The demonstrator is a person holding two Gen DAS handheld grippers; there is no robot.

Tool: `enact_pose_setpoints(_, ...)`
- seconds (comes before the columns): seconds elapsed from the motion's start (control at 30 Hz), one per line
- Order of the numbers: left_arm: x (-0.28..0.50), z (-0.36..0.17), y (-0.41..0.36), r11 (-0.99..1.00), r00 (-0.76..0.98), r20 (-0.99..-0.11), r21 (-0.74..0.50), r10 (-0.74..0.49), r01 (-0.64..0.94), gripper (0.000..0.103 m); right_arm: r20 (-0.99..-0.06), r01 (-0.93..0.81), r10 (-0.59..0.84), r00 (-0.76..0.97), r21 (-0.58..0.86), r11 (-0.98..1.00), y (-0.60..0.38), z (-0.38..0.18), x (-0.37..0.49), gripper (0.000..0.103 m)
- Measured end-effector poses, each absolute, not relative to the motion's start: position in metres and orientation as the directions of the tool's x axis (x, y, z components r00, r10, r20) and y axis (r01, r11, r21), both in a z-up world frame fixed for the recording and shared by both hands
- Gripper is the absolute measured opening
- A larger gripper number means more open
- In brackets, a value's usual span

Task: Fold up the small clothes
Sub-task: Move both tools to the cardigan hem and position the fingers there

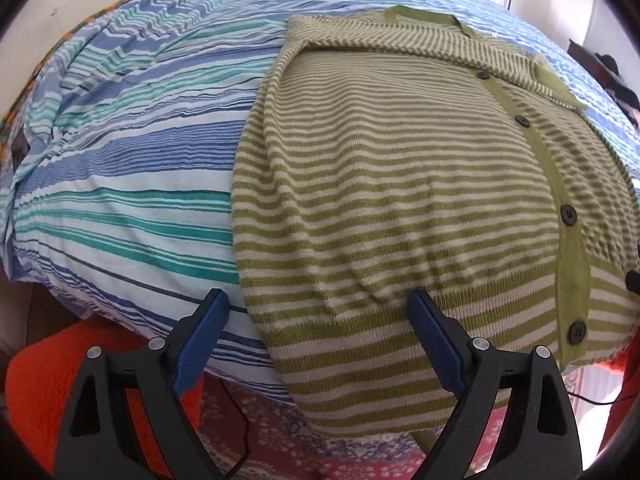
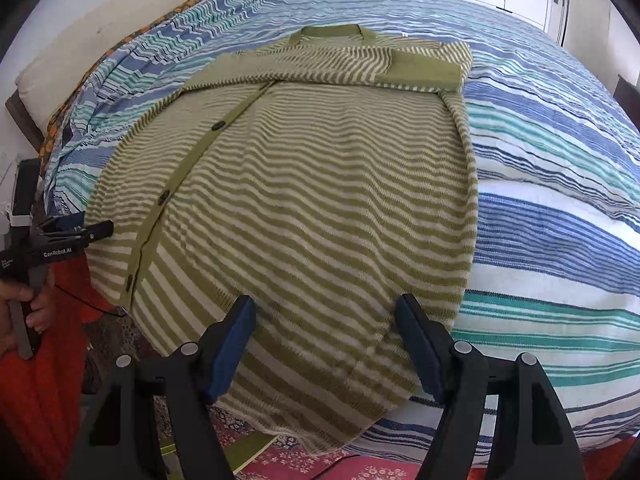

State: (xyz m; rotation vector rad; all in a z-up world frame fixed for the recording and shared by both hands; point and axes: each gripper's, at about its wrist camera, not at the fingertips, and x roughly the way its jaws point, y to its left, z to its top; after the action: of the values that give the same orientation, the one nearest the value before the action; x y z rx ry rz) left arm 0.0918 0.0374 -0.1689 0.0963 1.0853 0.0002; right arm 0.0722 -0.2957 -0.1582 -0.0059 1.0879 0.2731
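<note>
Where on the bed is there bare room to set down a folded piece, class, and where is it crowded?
Free: the striped bedspread left of the cardigan, out to the bed's left edge; the bedspread right of it in the right wrist view; a strip beyond the collar. Crowded: the middle, under the cardigan, and the near edge where its hem hangs over, with both grippers.

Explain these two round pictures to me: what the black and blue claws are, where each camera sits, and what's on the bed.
There is no robot. A person holds a two-finger gripper in each hand, and a fisheye camera on each looks along its fingers.

One picture is from the left gripper, the other from the right gripper. Both are open and hold nothing.

A green striped cardigan lies buttoned on a blue striped bedcover, its sleeves folded across the chest and its hem hanging over the bed's edge. The right view also shows the left gripper at the hem.
</note>
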Motion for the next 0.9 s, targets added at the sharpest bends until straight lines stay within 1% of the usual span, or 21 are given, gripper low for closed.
enact_pose_setpoints(0.1,0.091,-0.170,0.039,0.996,0.461,-0.886,0.081,0.051,0.046,0.093,-0.864,-0.236,0.214,0.456,0.114,0.965,-0.293,-0.156,0.070,0.077)
enact_pose_setpoints(0.3,0.092,-0.173,0.040,0.996,0.451,-0.890,0.088,0.065,0.031,0.095,-0.859,-0.236,0.217,0.465,0.116,0.965,-0.293,-0.165,0.068,0.082)
enact_pose_setpoints(0.9,0.097,-0.179,0.041,0.995,0.432,-0.899,0.095,0.077,0.020,0.100,-0.850,-0.243,0.219,0.480,0.111,0.964,-0.290,-0.166,0.063,0.086)
